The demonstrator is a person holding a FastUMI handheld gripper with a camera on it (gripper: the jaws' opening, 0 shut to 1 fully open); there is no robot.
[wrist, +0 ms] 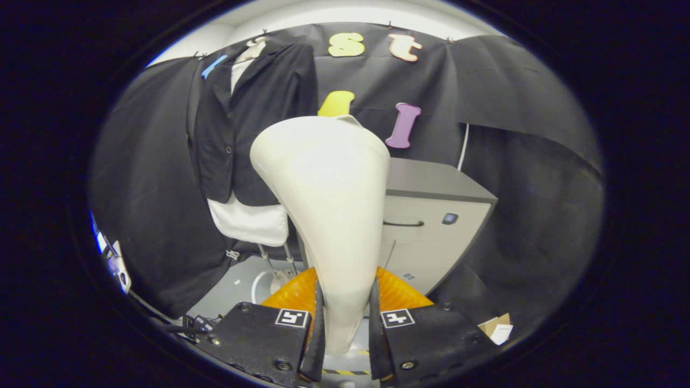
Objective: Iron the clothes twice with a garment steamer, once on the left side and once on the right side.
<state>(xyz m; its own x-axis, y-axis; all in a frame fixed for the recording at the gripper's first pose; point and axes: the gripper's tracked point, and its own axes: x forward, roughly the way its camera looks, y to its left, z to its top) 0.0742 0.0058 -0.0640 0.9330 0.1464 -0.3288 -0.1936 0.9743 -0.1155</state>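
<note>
Gripper (pixel 345 323) is clamping the steamer (pixel 329 205) upright between both fingers, while the jacket (pixel 248 124) is hanging beyond, upper left of frame.

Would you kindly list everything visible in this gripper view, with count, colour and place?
Garment steamer: one, cream-white, held upright between the jaws, head widening upward.
Jacket: one, black, hanging on the booth wall beyond the steamer's left side.
White garment: one, showing under the jacket at collar and hem.
Cabinet: one, grey, behind the steamer on its right, dark handle on the front.
Cardboard scrap: one, tan and white, on the floor by the right jaw.
Gripper: one, jaws closed on the steamer's handle.
</note>
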